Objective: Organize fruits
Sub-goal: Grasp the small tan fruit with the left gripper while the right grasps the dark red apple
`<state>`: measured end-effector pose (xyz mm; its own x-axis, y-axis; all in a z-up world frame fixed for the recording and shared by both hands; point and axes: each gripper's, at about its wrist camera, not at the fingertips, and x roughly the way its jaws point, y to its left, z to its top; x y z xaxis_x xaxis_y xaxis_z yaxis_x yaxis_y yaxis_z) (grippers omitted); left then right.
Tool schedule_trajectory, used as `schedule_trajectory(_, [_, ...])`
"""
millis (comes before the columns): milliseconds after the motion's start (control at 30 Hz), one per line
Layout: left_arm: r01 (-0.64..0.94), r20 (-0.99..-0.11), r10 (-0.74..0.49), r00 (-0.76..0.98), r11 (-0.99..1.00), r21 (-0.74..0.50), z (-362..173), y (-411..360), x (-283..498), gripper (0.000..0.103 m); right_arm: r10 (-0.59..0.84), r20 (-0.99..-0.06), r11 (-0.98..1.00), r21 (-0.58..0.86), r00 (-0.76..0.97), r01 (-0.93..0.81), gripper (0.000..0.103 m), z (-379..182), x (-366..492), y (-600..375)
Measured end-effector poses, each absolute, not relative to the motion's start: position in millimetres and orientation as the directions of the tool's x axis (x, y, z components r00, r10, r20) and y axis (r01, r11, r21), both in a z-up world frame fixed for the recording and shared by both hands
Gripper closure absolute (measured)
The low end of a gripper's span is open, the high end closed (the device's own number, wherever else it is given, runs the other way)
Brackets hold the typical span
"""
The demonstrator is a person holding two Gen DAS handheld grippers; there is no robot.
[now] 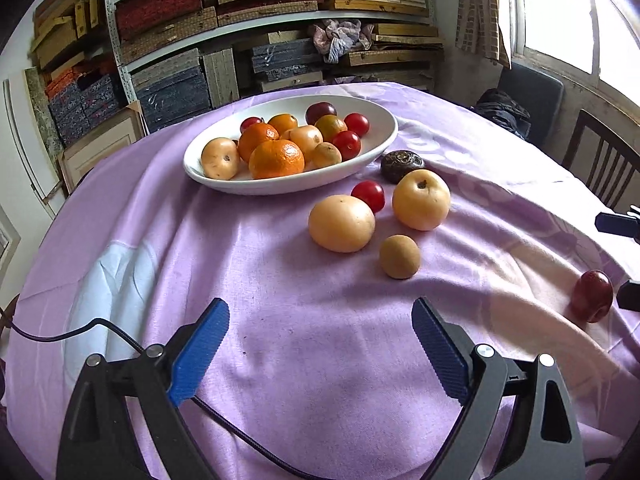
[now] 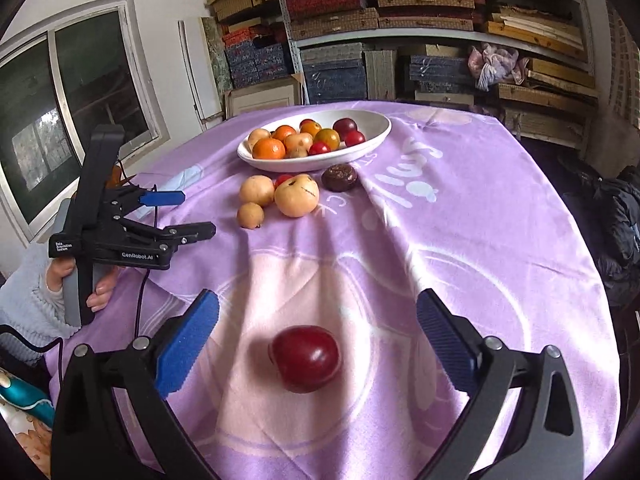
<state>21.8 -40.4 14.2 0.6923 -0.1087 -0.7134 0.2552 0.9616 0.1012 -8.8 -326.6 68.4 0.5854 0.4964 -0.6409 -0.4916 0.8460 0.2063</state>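
Note:
A white oval bowl (image 1: 280,189) (image 2: 308,165) holds oranges, pale yellow fruits and small red ones. On the purple cloth in front of it lie two pale yellow fruits (image 1: 341,223) (image 1: 421,199), a small red fruit (image 1: 368,195), a dark wrinkled fruit (image 1: 402,165) (image 2: 339,177) and a small brown fruit (image 1: 399,256) (image 2: 250,215). A dark red plum (image 2: 306,358) (image 1: 592,295) lies apart, between the wide-apart pads of my right gripper (image 2: 318,308) (image 1: 624,260), untouched. My left gripper (image 1: 320,320) (image 2: 186,216) stands open over bare cloth, short of the fruits.
The round table's purple cloth (image 1: 280,280) is creased and drapes over the edges. A hand in a pale sleeve (image 2: 100,288) holds the left gripper, its cable (image 1: 60,334) trailing. Shelves of boxes (image 2: 360,20) stand behind; a chair (image 1: 604,164) is at the right.

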Motion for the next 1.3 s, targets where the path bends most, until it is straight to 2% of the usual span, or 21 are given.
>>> schedule_trajectory(167, [0.257,-0.743,-0.125,0.658,0.964,0.066,8.5,-38.2,26.5,0.01,0.496,-0.663,0.839,0.2,0.561,-0.506,0.006,64.7,-17.8,-323.0])
schedule_trajectory(333, [0.253,-0.719,-0.148,0.679,0.967,0.039,17.8,-42.2,31.4,0.01,0.492,-0.685,0.838,0.206,0.538,-0.505,0.006,60.7,-16.3,-320.2])
schedule_trajectory(567, [0.306,-0.739,-0.196,0.644,0.952,0.014,19.2,-66.5,53.3,0.017,0.501,-0.677,0.846,0.25,0.539,-0.471,0.006,60.2,-11.9,-330.2])
schedule_trajectory(667, [0.33,-0.755,-0.227,0.615,0.944,-0.015,14.6,-71.6,57.9,0.033,0.505,-0.679,0.846,0.267,0.532,-0.462,0.006,59.5,-9.3,-333.2])
schedule_trajectory(733, [0.339,-0.767,-0.241,0.595,0.94,-0.033,9.9,-73.7,61.3,0.053,0.503,-0.683,0.849,0.274,0.53,-0.452,0.006,58.3,-7.3,-334.0])
schedule_trajectory(800, [0.345,-0.779,-0.255,0.573,0.937,-0.054,4.8,-74.4,64.8,0.056,0.505,-0.684,0.849,0.284,0.527,-0.446,0.006,57.7,-6.1,-335.6])
schedule_trajectory(1100, [0.358,-0.774,-0.282,0.568,0.931,-0.077,4.6,-78.1,68.8,0.057,0.514,-0.678,0.845,0.296,0.525,-0.446,0.006,57.0,-4.5,-337.2])
schedule_trajectory(1233, [0.369,-0.773,-0.273,0.573,0.928,-0.054,3.0,-82.2,69.1,0.076,0.513,-0.679,0.843,0.282,0.525,-0.458,0.006,57.9,-6.0,-333.5])
schedule_trajectory(1300, [0.376,-0.772,-0.277,0.572,0.925,-0.053,2.6,-82.6,69.0,0.077,0.515,-0.675,0.841,0.277,0.528,-0.465,0.006,58.8,-7.2,-331.6])
